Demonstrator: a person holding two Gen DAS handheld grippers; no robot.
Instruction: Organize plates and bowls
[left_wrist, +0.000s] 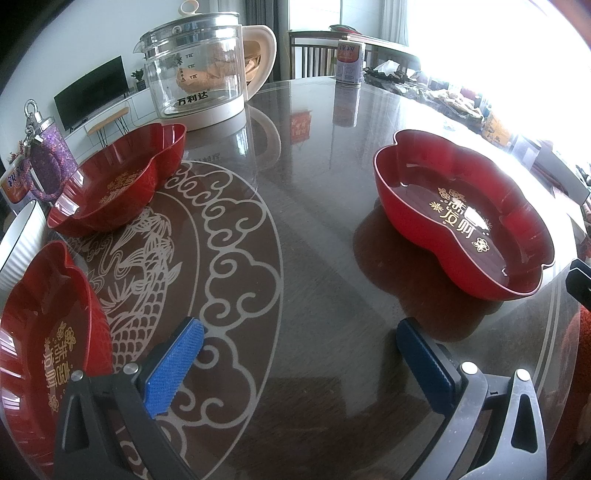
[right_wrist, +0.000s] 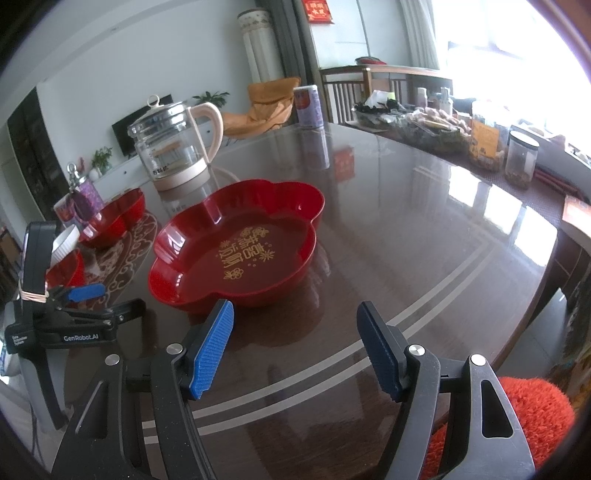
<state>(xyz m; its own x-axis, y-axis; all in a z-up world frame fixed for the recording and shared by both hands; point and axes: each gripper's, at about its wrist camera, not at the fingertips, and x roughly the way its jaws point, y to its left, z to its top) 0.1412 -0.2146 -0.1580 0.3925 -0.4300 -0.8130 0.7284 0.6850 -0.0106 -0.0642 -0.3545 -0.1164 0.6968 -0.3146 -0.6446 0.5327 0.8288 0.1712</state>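
Three red flower-shaped bowls with gold lettering sit on the dark glass table. One bowl (left_wrist: 465, 218) (right_wrist: 236, 243) stands alone toward the right. A second bowl (left_wrist: 122, 181) (right_wrist: 114, 218) is at the back left. A third bowl (left_wrist: 48, 332) (right_wrist: 66, 271) is at the near left. My left gripper (left_wrist: 301, 354) is open and empty over the table between them; it also shows in the right wrist view (right_wrist: 86, 293). My right gripper (right_wrist: 295, 343) is open and empty just in front of the lone bowl.
A glass kettle (left_wrist: 199, 70) (right_wrist: 173, 144) stands at the back. A purple glitter bottle (left_wrist: 46, 162) and a white ribbed dish (left_wrist: 18, 240) are at the left. A can (left_wrist: 349, 61) and a row of jars and snacks (right_wrist: 461, 133) line the far edge.
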